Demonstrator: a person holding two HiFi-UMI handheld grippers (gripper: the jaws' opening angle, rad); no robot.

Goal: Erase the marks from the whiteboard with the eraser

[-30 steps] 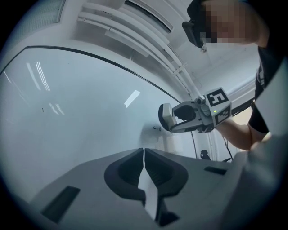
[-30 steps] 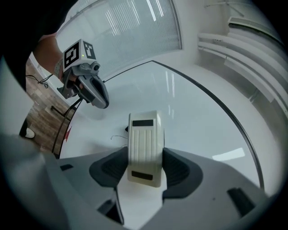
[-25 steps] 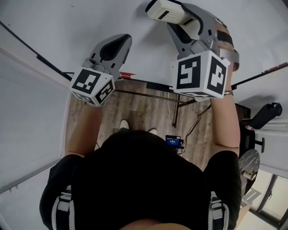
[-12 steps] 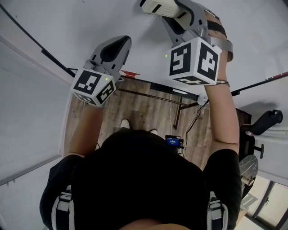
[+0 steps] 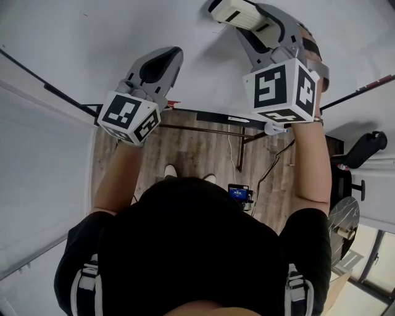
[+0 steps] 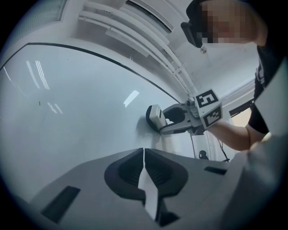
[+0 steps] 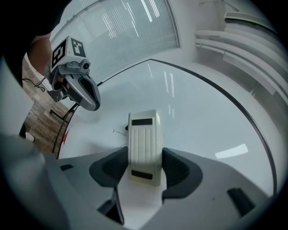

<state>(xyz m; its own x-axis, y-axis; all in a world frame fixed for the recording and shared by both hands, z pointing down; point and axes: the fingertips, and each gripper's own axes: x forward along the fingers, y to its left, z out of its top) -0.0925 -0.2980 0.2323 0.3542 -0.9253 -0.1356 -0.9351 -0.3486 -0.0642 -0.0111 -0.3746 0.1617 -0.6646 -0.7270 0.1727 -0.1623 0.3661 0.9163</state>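
Observation:
A white whiteboard (image 5: 92, 37) fills the top of the head view. My right gripper (image 5: 239, 15) is shut on a cream ribbed eraser (image 5: 233, 12) whose face lies against the board. In the right gripper view the eraser (image 7: 144, 139) stands between the jaws, and a thin dark mark (image 7: 119, 131) shows on the whiteboard (image 7: 198, 103) just left of it. My left gripper (image 5: 162, 62) is shut and holds nothing; its tips are close to the board, left of and below the eraser. The left gripper view shows the eraser (image 6: 154, 117) against the whiteboard (image 6: 81, 99).
The board's black frame edge (image 5: 210, 116) runs below the grippers, with a red object (image 5: 174, 102) on it. Beneath are a wooden floor (image 5: 185, 148), cables and a small device with a blue screen (image 5: 237, 194). An office chair (image 5: 364, 154) stands at the right.
My right gripper, with the eraser in it, slid up and left along the board, then back to the right. The left gripper has hardly moved.

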